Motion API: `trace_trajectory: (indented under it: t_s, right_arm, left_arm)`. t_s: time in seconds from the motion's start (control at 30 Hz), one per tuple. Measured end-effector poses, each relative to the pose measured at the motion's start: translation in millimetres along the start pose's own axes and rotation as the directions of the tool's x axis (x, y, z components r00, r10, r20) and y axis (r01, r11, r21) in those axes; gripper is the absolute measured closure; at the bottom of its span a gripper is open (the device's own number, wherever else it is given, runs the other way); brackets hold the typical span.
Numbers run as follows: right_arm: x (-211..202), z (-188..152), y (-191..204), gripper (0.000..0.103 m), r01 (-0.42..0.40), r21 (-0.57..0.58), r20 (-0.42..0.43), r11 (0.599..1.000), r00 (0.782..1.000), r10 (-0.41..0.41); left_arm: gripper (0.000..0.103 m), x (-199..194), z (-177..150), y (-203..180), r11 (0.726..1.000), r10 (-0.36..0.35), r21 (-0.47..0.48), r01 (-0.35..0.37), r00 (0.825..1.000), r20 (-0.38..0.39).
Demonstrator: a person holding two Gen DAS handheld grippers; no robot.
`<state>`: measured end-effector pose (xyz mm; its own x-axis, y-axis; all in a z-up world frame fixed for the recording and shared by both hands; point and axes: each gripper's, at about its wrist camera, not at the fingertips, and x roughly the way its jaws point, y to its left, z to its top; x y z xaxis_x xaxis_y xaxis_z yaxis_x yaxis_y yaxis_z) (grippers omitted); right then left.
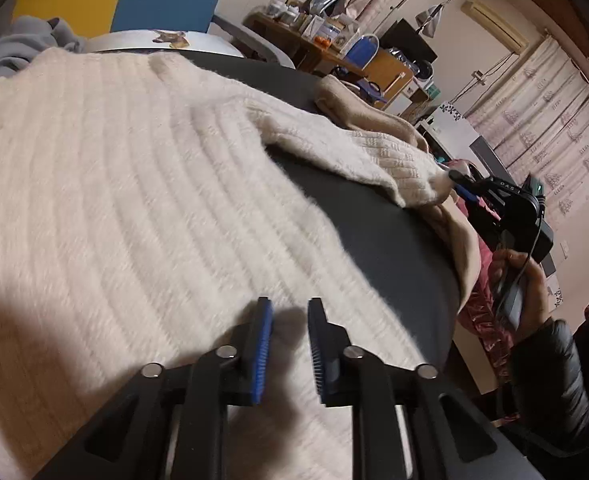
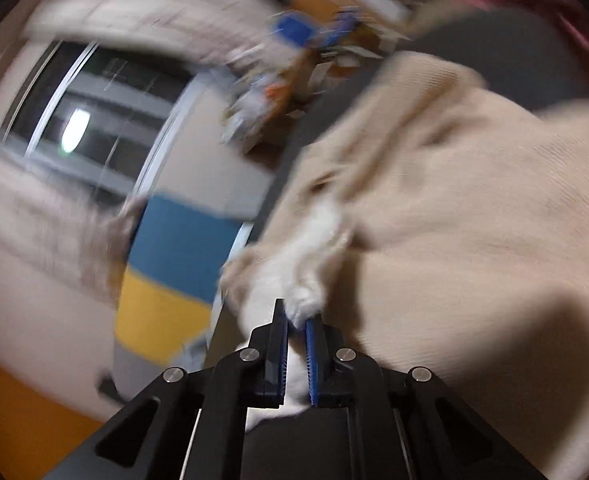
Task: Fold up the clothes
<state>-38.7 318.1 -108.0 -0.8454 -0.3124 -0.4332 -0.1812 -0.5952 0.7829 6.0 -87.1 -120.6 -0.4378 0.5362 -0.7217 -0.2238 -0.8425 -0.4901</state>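
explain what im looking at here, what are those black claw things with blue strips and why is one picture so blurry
There is no robot here. A person holds a black two-finger clamp in each hand, and each clamp carries a camera that looks out along its fingers.

The sharp picture is from the left gripper. Its blue-padded fingers stand slightly apart above a fluffy cream ribbed knit sweater, which lies spread on a dark grey table. Nothing is between them. At the far right you see the other clamp, the right gripper, pinching the end of the sweater's sleeve.

The blurry picture is the right gripper's own view, smeared because that hand is moving. Its fingers are shut on white fluffy fabric, the sleeve end. A beige knit garment lies beside it.
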Motion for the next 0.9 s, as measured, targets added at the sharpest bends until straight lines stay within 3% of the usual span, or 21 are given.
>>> trace_trajectory:
  t_s: [0.07,0.13,0.23,0.37,0.6,0.77,0.83,0.9]
  right_arm:
    - [12.0,-7.9,35.1,0.095,0.008,-0.169,-0.063,0.986,0.998,-0.019]
    - [27.1,-22.2,60.3,0.095,-0.004,-0.294,-0.125,0.956,0.992,-0.035]
    - [51.1,-43.8,80.6,0.095,-0.009,-0.405,-0.19,0.914,0.979,-0.075]
    - [61.3,-58.0,75.1,0.095,-0.024,-0.407,-0.216,0.913,0.974,-0.071]
    - [47.2,-68.4,58.0,0.094,-0.048,-0.433,-0.215,0.9,0.975,-0.052]
    - [45.2,-78.1,64.7,0.094,-0.073,-0.505,-0.23,0.86,0.972,-0.053]
    - [43.5,-81.6,66.6,0.091,-0.066,-0.537,-0.225,0.841,0.972,-0.068]
    - [39.9,-81.3,64.9,0.091,-0.064,-0.534,-0.219,0.843,0.974,-0.064]
  left_arm:
    - [0.082,-2.5,14.4,-11.5,1.0,-0.019,0.022,0.018,1.0,0.011]
    - [0.079,-4.6,35.7,-27.0,0.996,-0.087,0.035,0.086,0.996,0.024]
    - [0.067,2.2,72.3,-53.6,0.984,-0.173,0.045,0.172,0.985,0.01]
    - [0.058,35.2,116.1,-88.6,0.96,-0.273,0.04,0.276,0.96,-0.067]
    - [0.048,122.7,152.1,-131.1,0.946,-0.311,0.012,0.323,0.92,-0.239]
    - [0.046,161.8,159.0,-146.3,0.946,-0.305,0.009,0.324,0.898,-0.319]
    - [0.047,169.6,159.8,-145.8,0.95,-0.295,-0.002,0.313,0.895,-0.334]
    - [0.063,175.5,160.2,-144.0,0.956,-0.279,-0.009,0.293,0.897,-0.344]
